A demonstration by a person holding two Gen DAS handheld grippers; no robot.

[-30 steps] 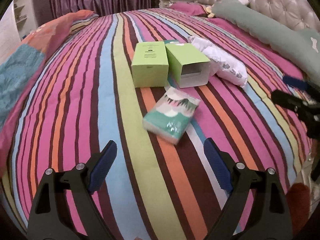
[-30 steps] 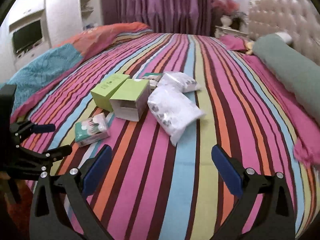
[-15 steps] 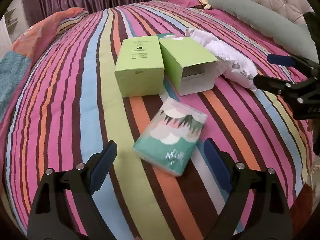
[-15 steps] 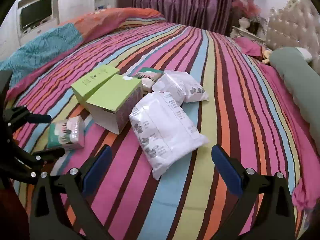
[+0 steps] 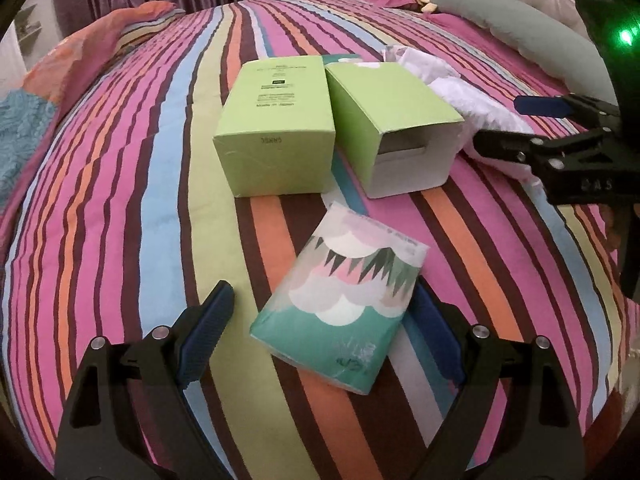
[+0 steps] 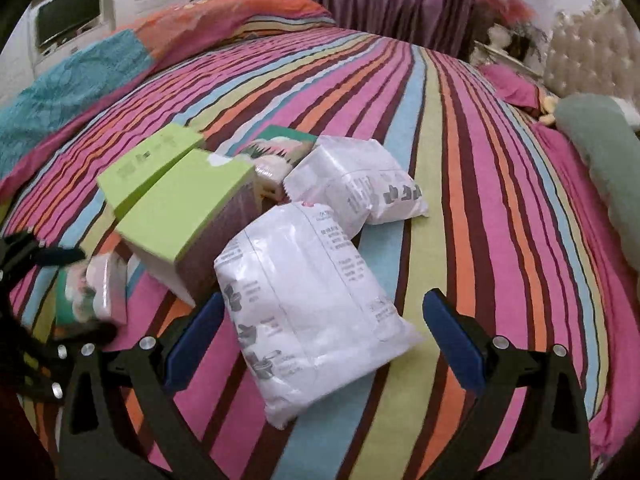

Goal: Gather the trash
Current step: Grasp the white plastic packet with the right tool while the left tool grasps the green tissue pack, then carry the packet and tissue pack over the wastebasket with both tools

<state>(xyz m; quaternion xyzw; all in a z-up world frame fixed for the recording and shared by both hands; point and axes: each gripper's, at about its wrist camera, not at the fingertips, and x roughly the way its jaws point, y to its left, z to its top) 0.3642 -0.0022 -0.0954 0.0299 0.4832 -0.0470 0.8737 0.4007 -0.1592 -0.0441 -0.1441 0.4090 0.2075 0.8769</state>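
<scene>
Two tools gape empty over the striped bed (image 5: 120, 208); left tool (image 5: 320, 328) straddles soft, light tissue pack (image 5: 340, 300), right tool (image 6: 320, 332) slippery white pouch (image 6: 308, 308); pinch each across its sides.

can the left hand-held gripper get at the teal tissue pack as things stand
Probably yes: the left hand-held gripper is open, its fingers already flank the teal tissue pack, which lies apart from the green boxes.

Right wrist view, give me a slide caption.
Open right gripper straddling a white plastic packet on the striped bedspread.
</scene>
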